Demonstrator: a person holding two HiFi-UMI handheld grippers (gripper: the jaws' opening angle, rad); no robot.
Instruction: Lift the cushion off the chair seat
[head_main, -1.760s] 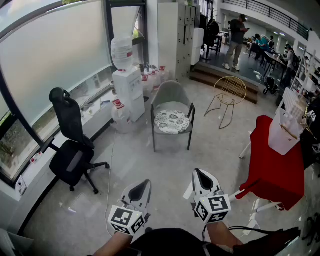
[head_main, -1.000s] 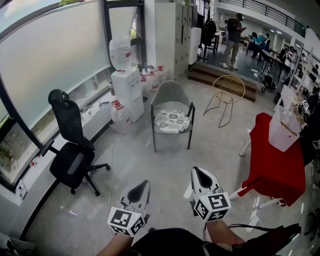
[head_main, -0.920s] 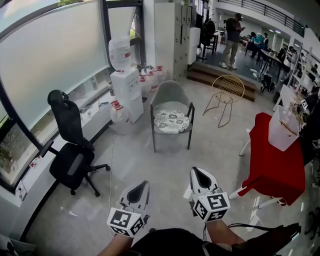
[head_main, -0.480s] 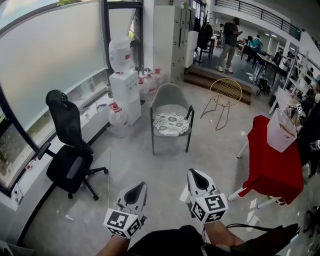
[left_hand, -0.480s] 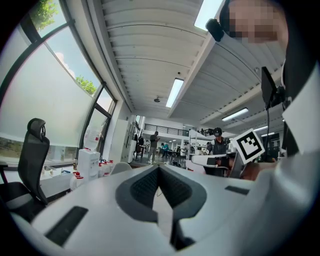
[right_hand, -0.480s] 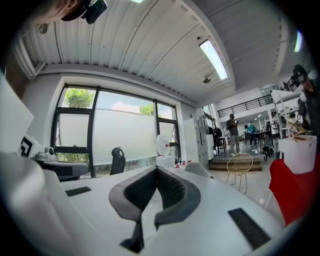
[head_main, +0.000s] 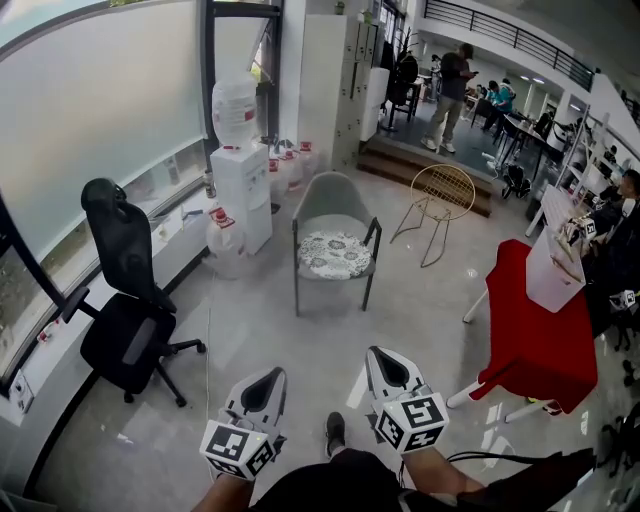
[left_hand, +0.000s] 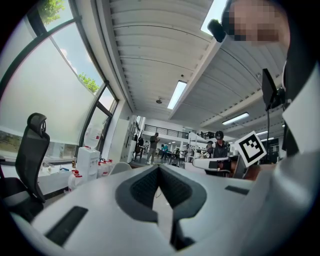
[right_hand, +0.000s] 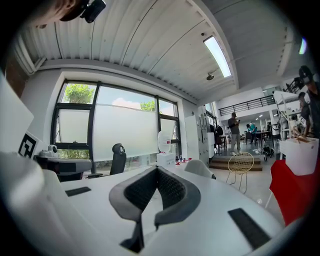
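A grey armchair stands across the floor ahead, and a white cushion with a dark floral pattern lies on its seat. Both grippers are held low in the head view, well short of the chair. My left gripper is shut with nothing in it, and my right gripper is shut and empty too. The chair's back shows past the right gripper's jaws and faintly past the left one's; the cushion is hidden in both gripper views.
A black office chair stands at the left by the window. A water dispenser and spare bottles sit behind the armchair. A gold wire chair and a red-draped table are at the right. People stand far back.
Both grippers and the head have moved forward toward the armchair; a shoe now shows between the grippers. The jaws stay shut.
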